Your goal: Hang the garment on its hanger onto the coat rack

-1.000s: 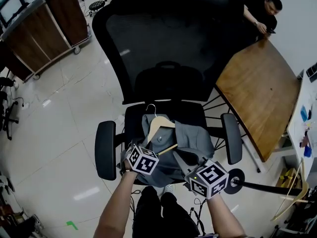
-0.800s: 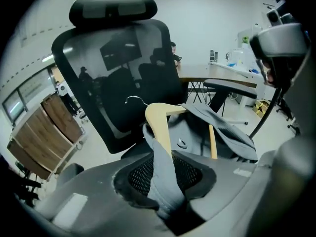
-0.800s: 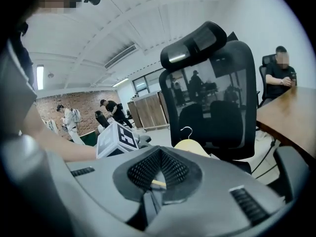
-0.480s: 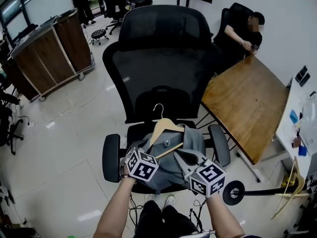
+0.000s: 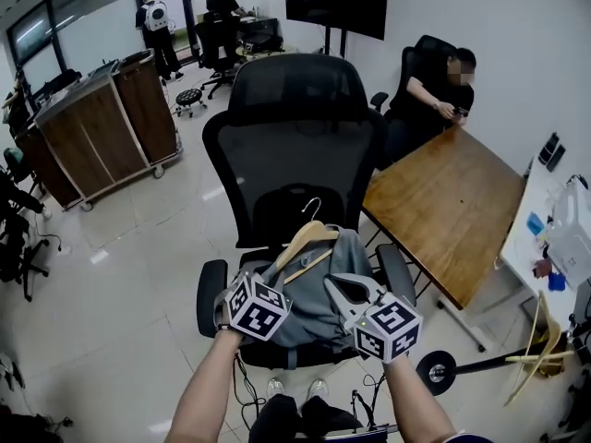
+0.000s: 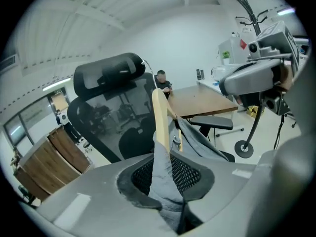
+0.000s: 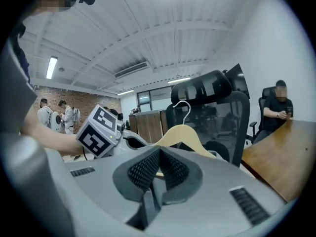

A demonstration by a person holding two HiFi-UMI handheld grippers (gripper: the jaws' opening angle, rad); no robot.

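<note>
Office chair [image 5: 295, 146] behind: grey garment [image 5: 319, 293] on wooden hanger [image 5: 300, 243] hangs over it, left tongs [image 6: 165, 181] just tightened onto its cloth, right tongs [image 7: 157, 169] pinched shut, seemingly empty; cloth-only grip could let hanger slide out

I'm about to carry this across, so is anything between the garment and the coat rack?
Yes. The chair's right armrest lies between the garment and the coat rack, whose base stands on the floor to the right. Above armrest height, nothing visible blocks the way.
</note>
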